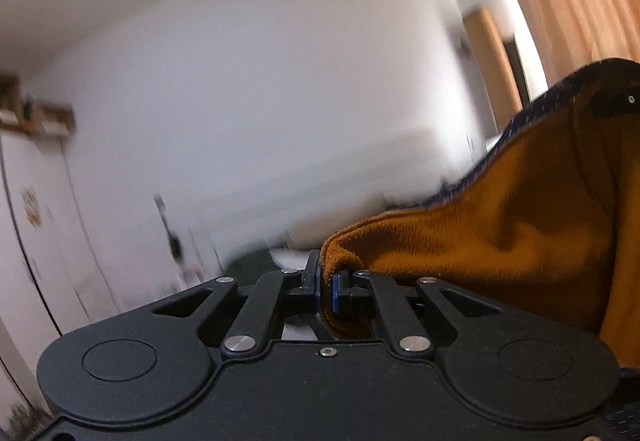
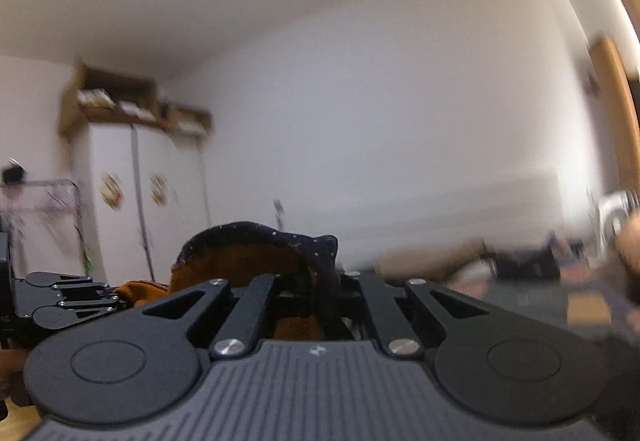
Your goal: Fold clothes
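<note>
A garment with an orange fleece inside and a dark blue speckled outside is lifted in the air between both grippers. In the left wrist view my left gripper is shut on its orange edge, and the cloth stretches up and to the right, where part of the other gripper shows against it. In the right wrist view my right gripper is shut on a dark blue fold of the garment, which bulges above the fingers. The left gripper appears at the far left, with orange cloth at its tip.
A white wall fills both views. A white wardrobe with boxes on top stands at the left, a drying rack beside it. A wooden door frame is at the right, a white bed or sofa along the wall.
</note>
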`<state>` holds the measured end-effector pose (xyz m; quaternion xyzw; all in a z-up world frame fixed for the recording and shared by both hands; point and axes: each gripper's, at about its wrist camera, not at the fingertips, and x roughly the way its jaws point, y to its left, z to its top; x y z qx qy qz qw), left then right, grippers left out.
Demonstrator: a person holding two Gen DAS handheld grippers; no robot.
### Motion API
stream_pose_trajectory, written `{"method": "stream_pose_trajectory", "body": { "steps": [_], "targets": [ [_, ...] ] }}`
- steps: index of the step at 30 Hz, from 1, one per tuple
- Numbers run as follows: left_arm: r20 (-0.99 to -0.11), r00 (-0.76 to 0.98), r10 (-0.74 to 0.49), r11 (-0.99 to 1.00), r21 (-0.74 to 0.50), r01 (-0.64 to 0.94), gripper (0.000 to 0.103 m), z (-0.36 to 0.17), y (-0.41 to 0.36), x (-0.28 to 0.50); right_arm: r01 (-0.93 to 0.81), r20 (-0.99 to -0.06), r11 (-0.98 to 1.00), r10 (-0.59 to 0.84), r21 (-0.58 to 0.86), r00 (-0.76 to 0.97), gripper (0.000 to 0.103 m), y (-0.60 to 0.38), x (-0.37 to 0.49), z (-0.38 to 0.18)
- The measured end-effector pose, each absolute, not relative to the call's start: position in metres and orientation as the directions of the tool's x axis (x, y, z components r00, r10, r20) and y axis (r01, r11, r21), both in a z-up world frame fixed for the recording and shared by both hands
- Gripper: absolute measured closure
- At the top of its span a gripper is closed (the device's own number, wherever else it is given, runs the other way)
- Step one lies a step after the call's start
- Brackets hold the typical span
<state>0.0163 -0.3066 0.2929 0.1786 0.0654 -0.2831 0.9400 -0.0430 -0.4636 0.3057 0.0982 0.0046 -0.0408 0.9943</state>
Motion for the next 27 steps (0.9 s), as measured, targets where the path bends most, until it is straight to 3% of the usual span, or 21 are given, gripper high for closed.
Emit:
{"method": "stream_pose_trajectory", "body": {
  "steps": [9, 12, 13, 15, 17, 20, 22, 27],
  "targets": [
    [-0.526, 0.727, -0.441, 0.769, 0.196, 0.608, 0.096, 0.117, -0.384, 0.172, 0.244, -0.309, 0.924, -0.150, 0.293, 0.939, 0.099, -0.523, 0.122, 0.121],
    [-0.629, 0.680, -0.375, 0.759, 0.213, 0.616, 0.087, 0.069, -0.364, 0.201, 0.260, -0.382, 0.909, -0.125, 0.325, 0.916, 0.096, -0.533, 0.159, 0.071],
    [-0.635, 0.682, -0.363, 0.752, 0.232, 0.617, 0.082, 0.052, -0.361, 0.201, 0.265, -0.396, 0.905, -0.121, 0.332, 0.910, 0.096, -0.535, 0.164, 0.058],
    [-0.634, 0.675, -0.377, 0.753, 0.215, 0.622, 0.058, 0.035, -0.339, 0.202, 0.273, -0.432, 0.900, -0.108, 0.341, 0.895, 0.096, -0.534, 0.168, 0.037],
    [-0.626, 0.671, -0.399, 0.759, 0.185, 0.624, 0.045, 0.028, -0.314, 0.199, 0.276, -0.450, 0.895, -0.097, 0.350, 0.888, 0.095, -0.532, 0.155, 0.025],
    [-0.598, 0.678, -0.427, 0.770, 0.153, 0.620, 0.040, 0.025, -0.280, 0.169, 0.282, -0.437, 0.896, -0.113, 0.342, 0.892, 0.087, -0.533, 0.131, 0.022],
    [-0.600, 0.664, -0.447, 0.769, 0.123, 0.628, 0.040, 0.023, -0.272, 0.143, 0.311, -0.426, 0.897, -0.159, 0.316, 0.891, 0.068, -0.534, 0.121, 0.025],
    [-0.610, 0.614, -0.501, 0.739, 0.069, 0.671, 0.038, 0.003, -0.280, 0.095, 0.370, -0.427, 0.906, -0.258, 0.203, 0.867, 0.050, -0.523, 0.101, 0.031]
  ]
}}
